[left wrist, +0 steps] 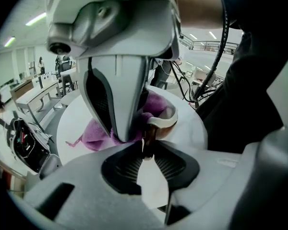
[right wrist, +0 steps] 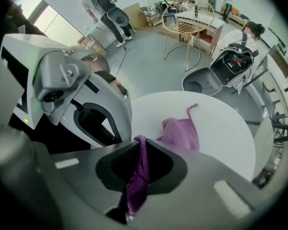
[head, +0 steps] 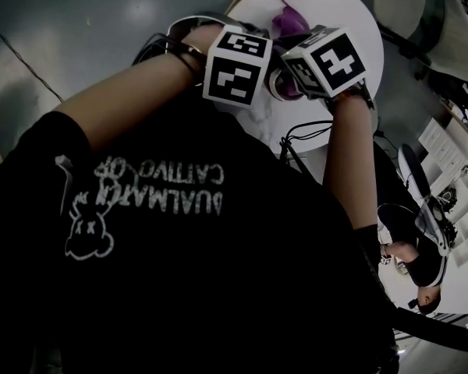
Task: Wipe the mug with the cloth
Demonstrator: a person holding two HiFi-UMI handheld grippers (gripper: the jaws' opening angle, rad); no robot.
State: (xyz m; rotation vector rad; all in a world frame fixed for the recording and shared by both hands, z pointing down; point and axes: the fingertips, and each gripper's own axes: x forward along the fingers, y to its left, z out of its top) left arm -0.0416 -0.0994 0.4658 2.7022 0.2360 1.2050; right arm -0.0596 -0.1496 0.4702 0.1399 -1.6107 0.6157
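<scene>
Both grippers meet close together over a round white table (head: 351,22), under their marker cubes in the head view. My left gripper (left wrist: 146,145) is shut on the handle of a brown mug (left wrist: 167,122) with a white rim, which lies tilted with its mouth toward the right gripper. A purple cloth (left wrist: 93,135) fills the mug's mouth and trails onto the table. My right gripper (right wrist: 140,143) is shut on one end of that cloth (right wrist: 182,131), the rest bunched just ahead of its jaws. From the right gripper view the mug is hidden.
Black cables (head: 308,135) lie on the table's near side. A rattan chair (right wrist: 185,20) and a grey chair (right wrist: 197,83) stand beyond the table. People stand in the background (right wrist: 98,6), and one sits to my right (head: 421,271).
</scene>
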